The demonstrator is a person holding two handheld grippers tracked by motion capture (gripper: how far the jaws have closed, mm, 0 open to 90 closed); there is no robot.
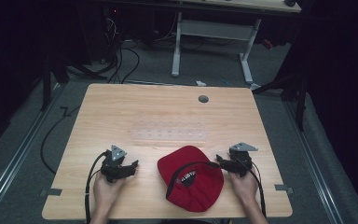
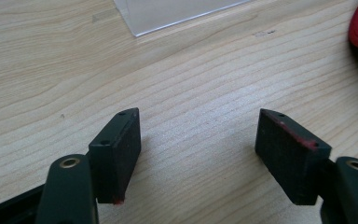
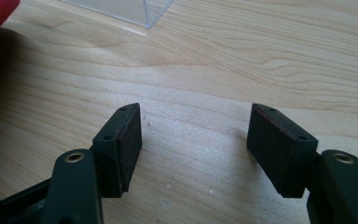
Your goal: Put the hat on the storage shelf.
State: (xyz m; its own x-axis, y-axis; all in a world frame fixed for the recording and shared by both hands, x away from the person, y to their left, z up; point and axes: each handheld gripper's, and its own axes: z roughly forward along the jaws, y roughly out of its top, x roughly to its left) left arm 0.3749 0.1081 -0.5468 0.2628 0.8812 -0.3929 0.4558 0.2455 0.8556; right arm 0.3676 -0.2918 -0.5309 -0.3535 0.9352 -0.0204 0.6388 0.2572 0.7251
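Two grippers released either side of a red cap

The left gripper and right gripper rest on the worktop, jaws spread, grasping nothing. The red baseball cap lies between them near the front edge, just beside the right gripper. A clear plastic tray sits beyond; bare wood lies behind it.

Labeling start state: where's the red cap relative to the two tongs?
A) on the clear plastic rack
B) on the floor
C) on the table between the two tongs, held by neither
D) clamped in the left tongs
C: in the high view the red cap lies on the wooden table between the left tongs and the right tongs; both gripper views show jaws spread wide over bare wood with nothing between them.
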